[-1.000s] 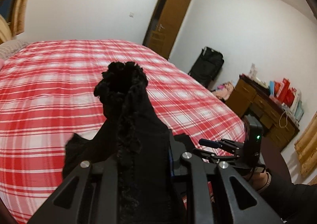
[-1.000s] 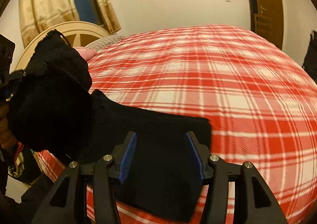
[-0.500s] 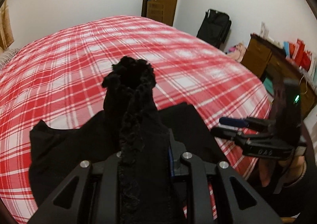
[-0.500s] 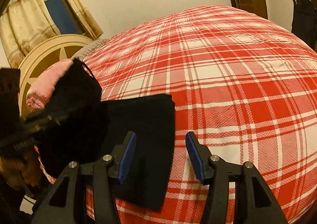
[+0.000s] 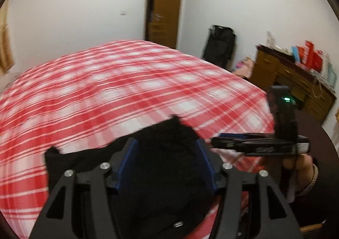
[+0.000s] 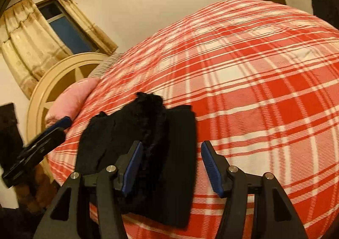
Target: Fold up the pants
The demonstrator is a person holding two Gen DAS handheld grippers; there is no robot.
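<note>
Black fleecy pants [image 6: 148, 143] lie bunched in a folded stack at the near edge of the red-and-white plaid bedspread [image 6: 254, 90]. Left gripper [image 5: 165, 167] spread, cloth between its jaws but unpinched; right gripper [image 6: 169, 167] spread, empty. Risk — the loose top layer slumps open, or the stack slides off the edge.

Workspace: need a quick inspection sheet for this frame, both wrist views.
Surface: bed with red plaid cover, blurred in the left view.
Job's things: black pants, folded bundle near the bed's edge.
Clutter: pink pillow at the headboard.
Grippers: left gripper open over the pants; right gripper open, pants beneath.
Cables: nothing seen.
Surroundings: wooden door, black suitcase, cluttered dresser, curtained window.
</note>
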